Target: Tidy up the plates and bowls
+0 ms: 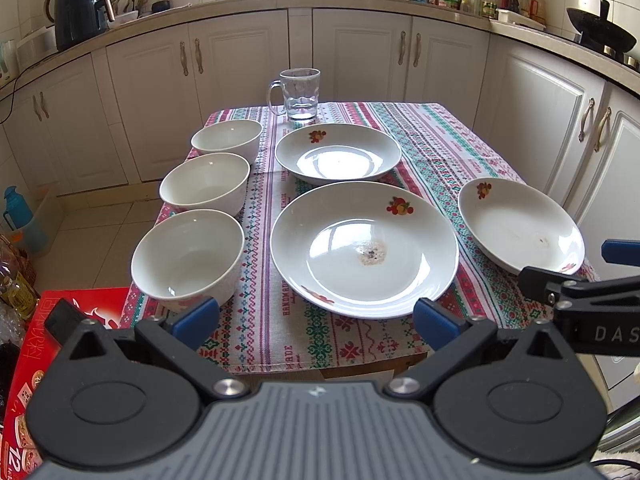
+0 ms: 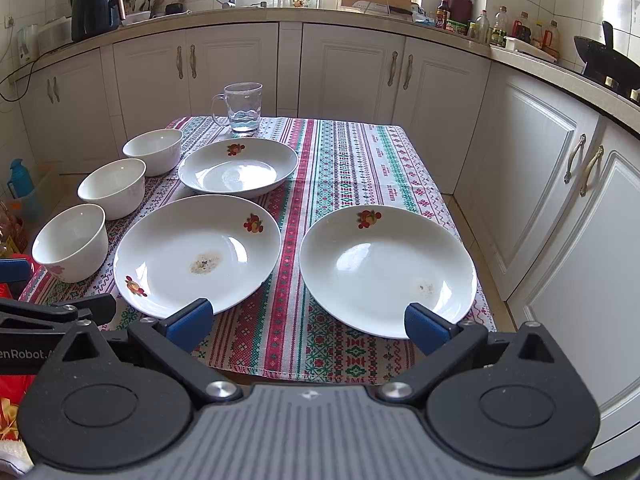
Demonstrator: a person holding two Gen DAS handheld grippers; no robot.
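Three white bowls stand in a row along the table's left edge: near, middle, far. Three white plates with fruit prints lie on the striped tablecloth: a stained near-centre plate, a far plate, and a right plate. My left gripper is open and empty, above the table's near edge in front of the centre plate. My right gripper is open and empty, between the centre plate and the right plate. The bowls show at the left of the right wrist view.
A glass mug with some water stands at the table's far edge. The tablecloth is bare at the far right. A red box sits beside the table's near left. Kitchen cabinets surround the table.
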